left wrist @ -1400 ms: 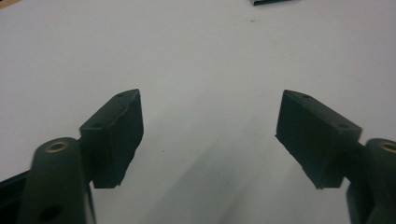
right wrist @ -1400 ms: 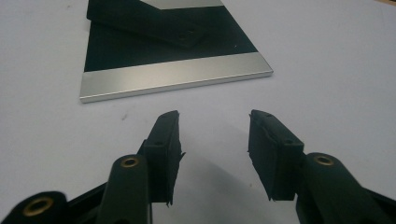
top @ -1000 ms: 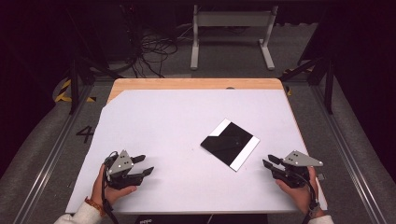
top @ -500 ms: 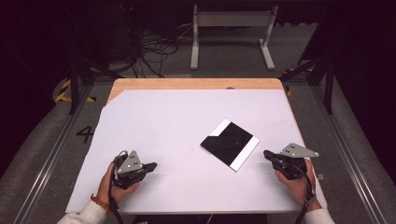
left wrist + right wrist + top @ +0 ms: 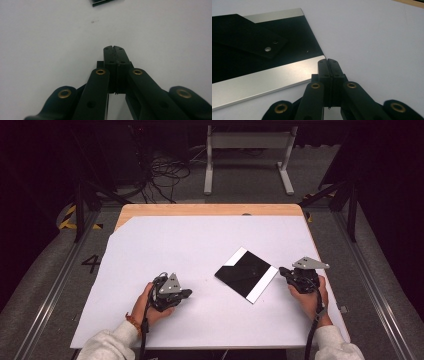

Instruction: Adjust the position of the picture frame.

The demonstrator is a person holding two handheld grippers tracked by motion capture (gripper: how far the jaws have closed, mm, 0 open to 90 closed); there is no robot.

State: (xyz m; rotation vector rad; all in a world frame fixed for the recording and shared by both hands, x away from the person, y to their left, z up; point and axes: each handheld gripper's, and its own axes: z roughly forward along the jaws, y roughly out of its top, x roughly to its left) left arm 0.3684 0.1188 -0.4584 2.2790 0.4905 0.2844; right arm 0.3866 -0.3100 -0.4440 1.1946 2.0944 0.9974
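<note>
A flat black case [image 5: 245,272] with silver strips along two edges lies at an angle on the white table cover [image 5: 200,240], right of centre. In the right gripper view the case [image 5: 262,57] shows a black flap with a metal snap [image 5: 268,49]. My right gripper [image 5: 281,270] is shut and empty, its tips [image 5: 328,60] at the corner of the near silver strip. My left gripper [image 5: 189,293] is also shut and empty, resting low over the bare cover [image 5: 114,47] a short way left of the case [image 5: 102,2].
A wooden table edge [image 5: 200,210] shows beyond the cover at the far side. Cables [image 5: 165,170] and a grey metal stand [image 5: 247,140] sit on the floor behind. Metal rails run along both sides of the table.
Both grippers' jaws were apart a second ago and are now together. Both hands slid inward toward the black case, the left rightward and the right leftward.
</note>
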